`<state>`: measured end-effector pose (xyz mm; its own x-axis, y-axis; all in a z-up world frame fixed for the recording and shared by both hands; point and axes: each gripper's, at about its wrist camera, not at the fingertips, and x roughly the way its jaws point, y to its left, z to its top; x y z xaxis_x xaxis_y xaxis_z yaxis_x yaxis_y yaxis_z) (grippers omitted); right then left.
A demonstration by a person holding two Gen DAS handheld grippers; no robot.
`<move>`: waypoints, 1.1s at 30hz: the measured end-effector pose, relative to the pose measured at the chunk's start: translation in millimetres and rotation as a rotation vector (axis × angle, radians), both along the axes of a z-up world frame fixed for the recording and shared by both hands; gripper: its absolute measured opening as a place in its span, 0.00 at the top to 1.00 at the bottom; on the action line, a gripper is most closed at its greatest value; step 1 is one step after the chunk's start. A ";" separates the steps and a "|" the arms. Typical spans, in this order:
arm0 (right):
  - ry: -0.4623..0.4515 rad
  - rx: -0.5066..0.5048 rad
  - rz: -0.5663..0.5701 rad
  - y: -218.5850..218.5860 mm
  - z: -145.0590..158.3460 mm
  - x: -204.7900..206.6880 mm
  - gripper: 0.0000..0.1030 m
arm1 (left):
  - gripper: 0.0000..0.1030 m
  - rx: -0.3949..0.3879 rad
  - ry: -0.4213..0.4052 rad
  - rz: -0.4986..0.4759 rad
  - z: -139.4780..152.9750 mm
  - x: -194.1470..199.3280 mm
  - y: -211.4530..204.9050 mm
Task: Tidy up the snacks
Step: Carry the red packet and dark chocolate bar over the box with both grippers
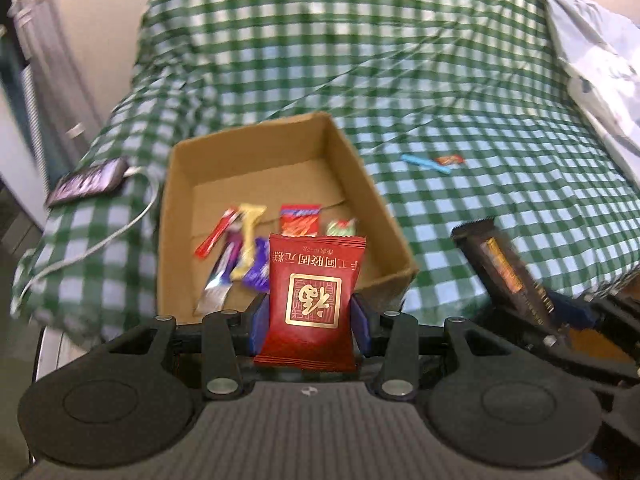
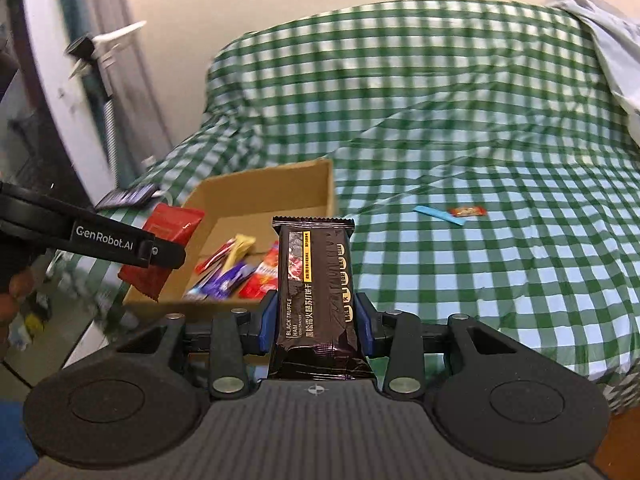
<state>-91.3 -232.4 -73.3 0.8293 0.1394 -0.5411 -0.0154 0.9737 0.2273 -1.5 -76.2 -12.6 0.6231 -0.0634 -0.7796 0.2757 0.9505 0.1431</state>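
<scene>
The cardboard box on the bed already holds several wrappers, so the sorting looks partly done. The left tongs are clamped on a red packet, held upright just before the box's near wall. The right tongs pinch a dark cracker pack, upright beside the box. Farther right, a blue stick and a small red candy lie loose on the bed, well apart from both tongs.
</scene>
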 end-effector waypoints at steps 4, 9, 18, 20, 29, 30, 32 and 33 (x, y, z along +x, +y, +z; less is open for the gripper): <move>-0.014 -0.038 0.025 17.1 6.0 -9.7 0.60 | 0.54 0.002 0.016 0.032 -5.7 -11.1 19.9; -0.026 -0.086 0.046 33.0 12.4 -15.6 0.60 | 0.54 -0.011 -0.002 0.046 -5.4 -17.7 32.5; -0.009 -0.136 0.047 42.0 14.1 -21.6 0.60 | 0.54 -0.040 0.017 0.039 -10.8 -19.7 35.5; -0.004 -0.142 0.051 42.2 13.5 -22.1 0.60 | 0.54 -0.041 0.021 0.041 -12.4 -19.4 36.0; 0.018 -0.147 0.062 43.7 10.2 -16.9 0.60 | 0.54 -0.038 0.031 0.041 -16.2 -18.2 34.2; 0.020 -0.146 0.062 43.7 9.7 -16.5 0.60 | 0.54 -0.037 0.033 0.041 -16.8 -18.2 34.2; 0.025 -0.144 0.065 43.1 8.2 -15.7 0.60 | 0.54 -0.035 0.037 0.041 -18.0 -17.6 33.7; 0.028 -0.143 0.066 43.2 7.6 -14.9 0.60 | 0.54 -0.034 0.040 0.042 -18.5 -16.7 33.6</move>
